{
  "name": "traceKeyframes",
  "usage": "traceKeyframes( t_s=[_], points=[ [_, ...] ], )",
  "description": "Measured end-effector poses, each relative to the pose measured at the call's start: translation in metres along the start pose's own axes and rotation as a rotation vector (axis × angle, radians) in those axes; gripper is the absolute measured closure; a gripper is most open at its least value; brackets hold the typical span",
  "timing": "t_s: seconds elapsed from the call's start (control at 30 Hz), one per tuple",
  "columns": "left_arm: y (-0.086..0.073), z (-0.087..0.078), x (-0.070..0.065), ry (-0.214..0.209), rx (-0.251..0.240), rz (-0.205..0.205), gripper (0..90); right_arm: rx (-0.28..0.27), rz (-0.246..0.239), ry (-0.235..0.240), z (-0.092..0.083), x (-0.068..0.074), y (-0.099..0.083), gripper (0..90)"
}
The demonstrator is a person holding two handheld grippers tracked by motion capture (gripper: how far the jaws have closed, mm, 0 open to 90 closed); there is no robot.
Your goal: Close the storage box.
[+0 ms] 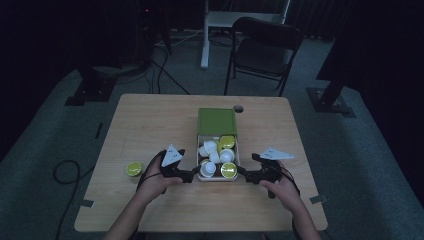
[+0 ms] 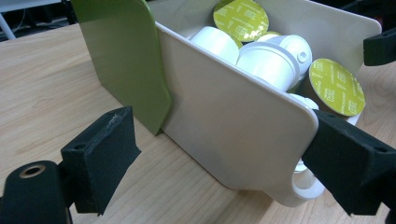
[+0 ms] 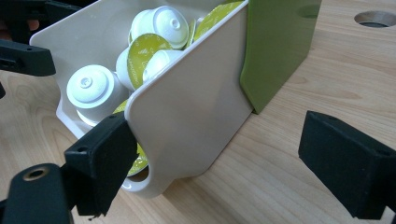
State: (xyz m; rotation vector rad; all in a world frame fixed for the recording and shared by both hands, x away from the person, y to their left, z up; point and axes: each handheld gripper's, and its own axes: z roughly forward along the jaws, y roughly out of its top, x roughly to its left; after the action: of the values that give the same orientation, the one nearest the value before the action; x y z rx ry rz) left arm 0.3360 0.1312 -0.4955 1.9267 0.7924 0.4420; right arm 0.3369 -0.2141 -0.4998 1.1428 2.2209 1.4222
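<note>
Two hand-held grippers flank a cream drawer-style tray [image 1: 218,177] pulled out of its green sleeve [image 1: 216,120] at the middle of the wooden table [image 1: 150,120]. Left gripper [image 2: 224,163]: jaws spread wide, one pad at the tray's front corner, the other standing free on the table side; nothing clamped. Right gripper [image 3: 233,158]: jaws likewise spread, one pad against the opposite front corner, the other clear of the tray wall. White coffee capsules [image 2: 268,60] with yellow-green foil lids lie jumbled inside the tray. One loose capsule [image 1: 133,169] rests on the table, well apart, beside the person's left hand [image 1: 156,183].
</note>
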Motion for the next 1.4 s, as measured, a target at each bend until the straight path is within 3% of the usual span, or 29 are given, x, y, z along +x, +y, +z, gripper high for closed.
traceKeyframes(
  t_s=[1.4],
  points=[
    [0.013,0.019,0.027,0.035,-0.001,-0.028,12.0,-0.001,0.010,-0.039,0.021,-0.017,0.020,11.4]
  ],
)
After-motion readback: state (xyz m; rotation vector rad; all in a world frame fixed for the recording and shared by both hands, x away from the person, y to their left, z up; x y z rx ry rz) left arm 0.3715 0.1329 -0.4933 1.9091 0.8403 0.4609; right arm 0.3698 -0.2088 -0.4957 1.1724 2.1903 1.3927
